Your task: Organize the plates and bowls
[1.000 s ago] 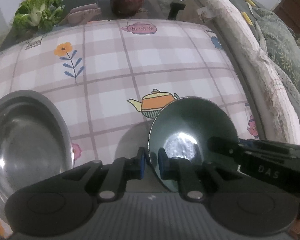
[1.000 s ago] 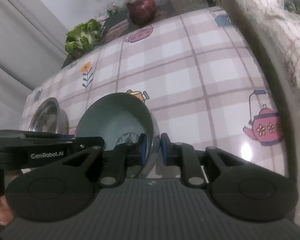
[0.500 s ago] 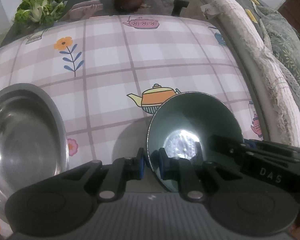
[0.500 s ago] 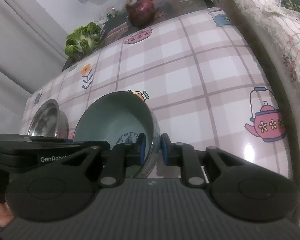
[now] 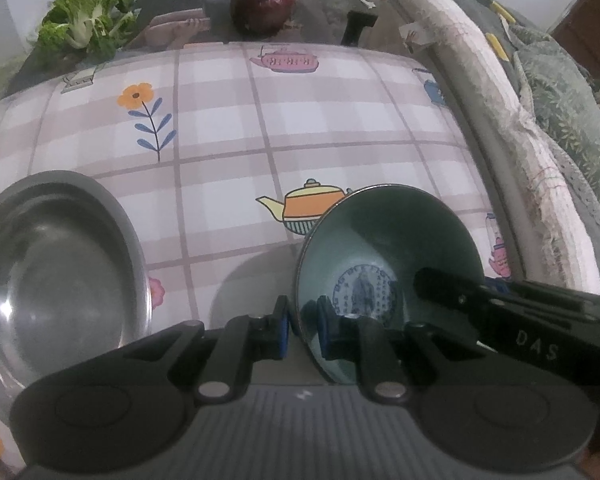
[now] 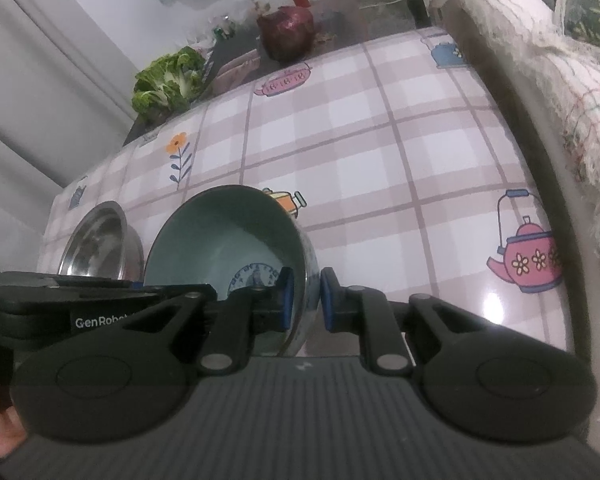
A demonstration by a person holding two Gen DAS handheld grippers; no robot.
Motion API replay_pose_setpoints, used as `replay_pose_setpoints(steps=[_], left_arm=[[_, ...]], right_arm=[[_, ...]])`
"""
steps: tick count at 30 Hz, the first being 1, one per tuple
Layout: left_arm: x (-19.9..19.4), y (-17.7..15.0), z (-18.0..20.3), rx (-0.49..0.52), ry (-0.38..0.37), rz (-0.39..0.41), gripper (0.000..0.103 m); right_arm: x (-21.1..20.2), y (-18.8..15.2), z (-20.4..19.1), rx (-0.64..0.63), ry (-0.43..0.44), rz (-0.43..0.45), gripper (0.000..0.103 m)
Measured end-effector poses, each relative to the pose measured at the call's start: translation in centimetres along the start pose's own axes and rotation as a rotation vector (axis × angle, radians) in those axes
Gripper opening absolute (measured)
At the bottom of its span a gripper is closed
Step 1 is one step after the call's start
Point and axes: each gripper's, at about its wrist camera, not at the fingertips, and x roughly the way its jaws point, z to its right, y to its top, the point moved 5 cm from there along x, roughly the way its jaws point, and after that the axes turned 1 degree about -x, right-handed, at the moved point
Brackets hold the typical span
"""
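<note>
A green ceramic bowl (image 5: 384, 240) with a blue figure printed in its bottom is held tilted above the checked tablecloth. My left gripper (image 5: 302, 330) is shut on its left rim. My right gripper (image 6: 304, 304) is shut on its right rim, and the bowl shows there too (image 6: 224, 240). A steel bowl (image 5: 56, 264) stands on the cloth to the left of the green bowl; it also shows in the right wrist view (image 6: 96, 240).
A leafy green vegetable (image 5: 84, 24) and a dark red onion (image 5: 264, 4) lie beyond the table's far edge. A padded sofa arm (image 5: 500, 100) with cushions runs along the table's right side. The cloth (image 6: 380, 140) has teapot and flower prints.
Both grippers have lifted the green bowl slightly and tipped it more upright. The bright glare in its bottom is gone and the blue print shows. The steel bowl has not moved.
</note>
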Motion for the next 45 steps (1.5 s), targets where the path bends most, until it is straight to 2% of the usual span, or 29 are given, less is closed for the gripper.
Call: replay_pose_setpoints(steps=[7, 14, 20, 27, 35, 45], left_arm=[[-2.4, 0.2, -0.4, -0.014, -0.013, 0.039, 0.015], [-5.4, 0.1, -2.1, -0.041, -0.016, 0.088, 0.015], [-8.3, -0.2, -5.4, -0.085, -0.011, 0.133, 0.015], [-10.8, -0.8, -11.1, -0.164, 0.008, 0.174, 0.015], [-9.9, -1.6, -17.1, -0.240, 0.032, 0.155, 0.015], [-6.7, -2.1, -20.0, -0.262, 0.048, 0.118, 0.015]], right_arm=[[-1.5, 0.6, -1.5, -0.018, -0.002, 0.023, 0.013], [-3.1, 1.1, -4.5, -0.055, 0.009, 0.045, 0.013], [-3.5, 1.4, -8.8, -0.103, 0.025, 0.051, 0.013], [-2.0, 1.7, -14.9, -0.164, 0.063, 0.032, 0.013], [2.2, 0.8, -20.1, -0.209, 0.089, -0.037, 0.013], [7.0, 0.1, -21.0, -0.198, 0.077, -0.112, 0.013]])
